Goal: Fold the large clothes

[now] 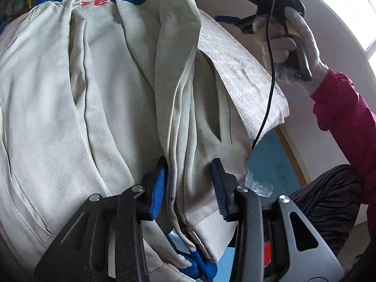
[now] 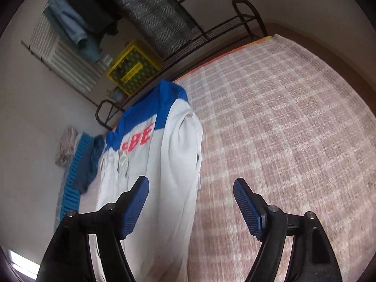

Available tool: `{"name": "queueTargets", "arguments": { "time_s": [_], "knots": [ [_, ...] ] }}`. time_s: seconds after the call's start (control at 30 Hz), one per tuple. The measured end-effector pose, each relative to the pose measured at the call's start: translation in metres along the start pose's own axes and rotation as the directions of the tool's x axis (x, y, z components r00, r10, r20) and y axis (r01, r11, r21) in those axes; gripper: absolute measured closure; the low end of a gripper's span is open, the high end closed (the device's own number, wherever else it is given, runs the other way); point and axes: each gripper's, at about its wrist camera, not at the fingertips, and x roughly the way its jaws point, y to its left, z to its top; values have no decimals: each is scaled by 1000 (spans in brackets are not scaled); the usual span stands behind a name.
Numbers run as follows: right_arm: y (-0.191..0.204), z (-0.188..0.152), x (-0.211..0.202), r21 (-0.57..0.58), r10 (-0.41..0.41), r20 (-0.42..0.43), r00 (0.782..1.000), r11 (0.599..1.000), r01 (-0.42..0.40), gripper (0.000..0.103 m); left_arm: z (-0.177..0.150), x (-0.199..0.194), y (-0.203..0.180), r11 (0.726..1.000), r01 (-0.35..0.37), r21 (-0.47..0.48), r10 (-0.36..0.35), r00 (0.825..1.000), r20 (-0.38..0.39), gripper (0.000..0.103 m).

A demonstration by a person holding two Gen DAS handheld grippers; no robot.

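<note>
So the big white jacket with the blue yoke and red lettering is lying spread out on the bed, on top of a pink-and-white checked bedspread. In the left wrist view it's filling most of the frame; in the right wrist view it's sitting left of centre, collar end pointing toward the upper left.

The left hand-held gripper is hovering right over the near edge of the jacket, at lower centre of its frame. A long ridge of folded cloth is running up between the two blue pads, but there's visible slack on both sides, so I'm reading it as released, not pinching anything. Can't say for sure the cloth isn't brushing one pad.

The right hand-held gripper is standing wide open with nothing in it, pointing down across the bedspread just beside the jacket's edge. From the left wrist view you can see it at the upper right, gripped by a gloved hand with a magenta sleeve behind it.

My guess is we're between folds: one side panel is already looking turned inward, and both grippers are lining up for the next grab. Next move is probably calling for the left pads to clamp that ridge while the right one picks up a matching edge farther along, so the fold travels evenly.
</note>
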Motion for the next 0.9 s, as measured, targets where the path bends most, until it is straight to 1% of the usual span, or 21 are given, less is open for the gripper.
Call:
{"name": "queueTargets", "arguments": {
  "time_s": [0.03, 0.07, 0.13, 0.27, 0.33, 0.37, 0.4, 0.43, 0.47, 0.5, 0.53, 0.6, 0.77, 0.83, 0.9],
  "knots": [
    [-4, 7, 7, 24, 14, 4, 1000, 1000, -14, 25, 1, 1, 2, 1000, 4, -5, -4, 1000, -2, 76],
    [-6, 13, 15, 39, 19, 4, 1000, 999, -19, 25, 2, 1, 6, 1000, 11, -18, -11, 1000, -2, 78],
    [-6, 24, 31, 45, 18, -5, 1000, 999, -18, 25, 3, 1, 11, 999, 13, -34, -13, 1000, 1, 87],
    [-2, 38, 61, 42, 17, -27, 999, 999, -16, 25, -1, 0, 14, 1000, 13, -21, -13, 1000, 11, 89],
    [4, 39, 71, 32, 16, -43, 999, 999, -15, 29, -4, -1, 13, 999, 21, -26, -21, 1000, 14, 92],
    [7, 39, 74, 19, 12, -49, 999, 1000, -11, 40, -4, -1, 14, 999, 29, -41, -28, 999, 15, 92],
    [12, 39, 77, 4, 6, -63, 998, 1000, -5, 61, -5, -1, 14, 997, 43, -62, -43, 999, 15, 95],
    [16, 39, 80, -10, -4, -87, 996, 1000, 3, 71, -6, -3, 16, 994, 67, -90, -66, 998, 18, 96],
    [21, 40, 84, -22, -22, -104, 994, 1000, 20, 77, -7, -4, 17, 991, 81, -107, -79, 997, 21, 97],
    [27, 40, 84, -33, -42, -102, 994, 999, 39, 86, -7, -4, 17, 989, 92, -118, -90, 996, 23, 98],
    [34, 40, 84, -48, -56, -99, 993, 997, 52, 90, -7, -5, 16, 987, 100, -125, -98, 995, 26, 98],
    [54, 41, 83, -92, -104, -97, 990, 991, 95, 93, -6, -8, 15, 979, 140, -151, -137, 990, 33, 98],
    [116, 44, 82, -210, -204, -94, 975, 961, 181, 96, -11, -16, 15, 962, 206, -177, -202, 978, 44, 99],
    [142, 41, 89, -262, -244, -97, 965, 941, 212, 97, -14, -19, 18, 956, 222, -194, -217, 975, 45, 99],
    [168, 33, 103, -330, -307, -94, 947, 907, 261, 97, -18, -22, 22, 946, 241, -217, -235, 971, 50, 99]
  ]
}}
